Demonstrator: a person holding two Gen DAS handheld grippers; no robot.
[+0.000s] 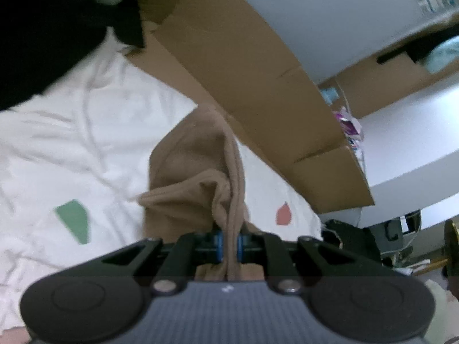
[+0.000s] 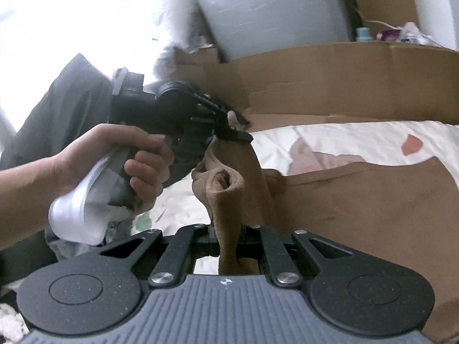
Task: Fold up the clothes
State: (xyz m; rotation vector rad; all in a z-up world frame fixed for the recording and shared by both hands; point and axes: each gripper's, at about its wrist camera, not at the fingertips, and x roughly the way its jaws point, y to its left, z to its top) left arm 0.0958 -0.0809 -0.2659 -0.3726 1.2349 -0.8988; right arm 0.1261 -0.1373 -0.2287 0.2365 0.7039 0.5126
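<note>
No readable labels anywhere; the lettering on the left gripper [image 2: 229, 132] body is too blurry, maybe "DAS". White bedsheet [image 1: 71, 132] with green and pink patches, cardboard boxes [image 1: 243, 86] on the far side. Tan garment [image 1: 195, 172], soft and bunched, is lifted off the sheet, both the left and the right gripper [image 2: 228, 240] clenched on it.

We see soft indoor daylight, blown-out white glare at the right-wrist view's upper left, motion blur throughout, fisheye-bent edges, dark corners.
</note>
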